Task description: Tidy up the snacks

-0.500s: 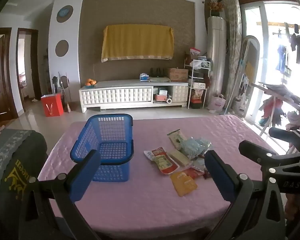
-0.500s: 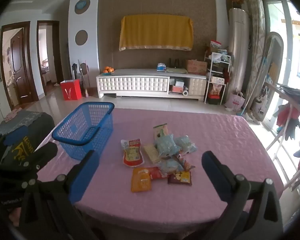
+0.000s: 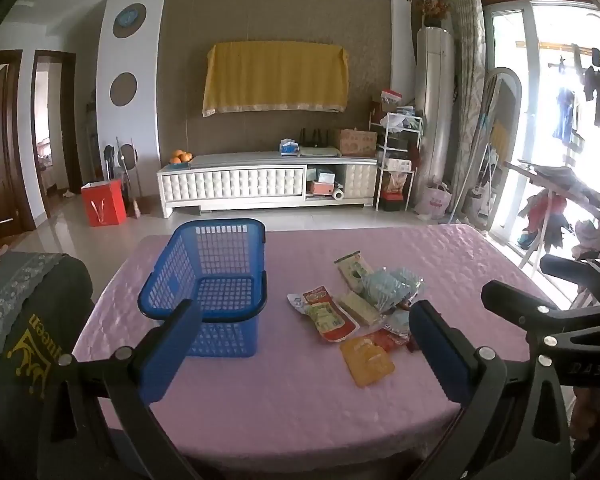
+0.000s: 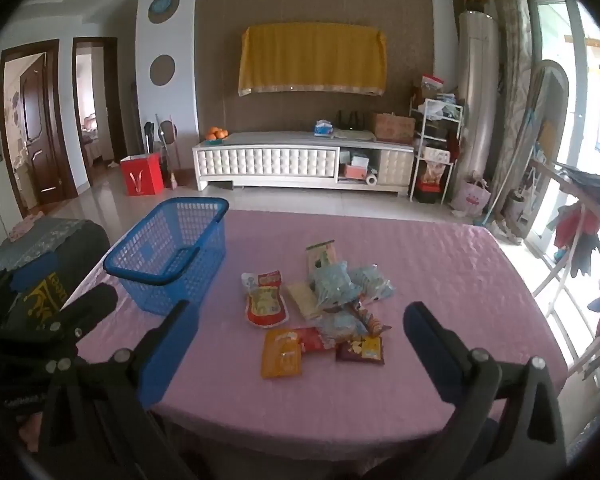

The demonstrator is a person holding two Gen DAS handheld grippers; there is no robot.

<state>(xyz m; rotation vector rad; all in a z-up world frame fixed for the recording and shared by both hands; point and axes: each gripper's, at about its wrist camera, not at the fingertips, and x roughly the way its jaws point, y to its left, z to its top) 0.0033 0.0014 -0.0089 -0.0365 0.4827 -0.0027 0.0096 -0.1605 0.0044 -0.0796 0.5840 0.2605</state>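
A pink-clothed table bears a blue basket beside scattered snack packets.

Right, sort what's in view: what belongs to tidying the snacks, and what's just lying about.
For the job:
- blue basket
- snack packets loose on the pink table

Lying about:
- red bag
- oranges
- TV cabinet
- cardboard box

Very little differs from half a second ago: ahead of the left gripper, the blue basket and the pile of snack packets sit a touch higher in its view. Seen from the right gripper, the left gripper's black finger reaches slightly further in from its left side, toward the basket
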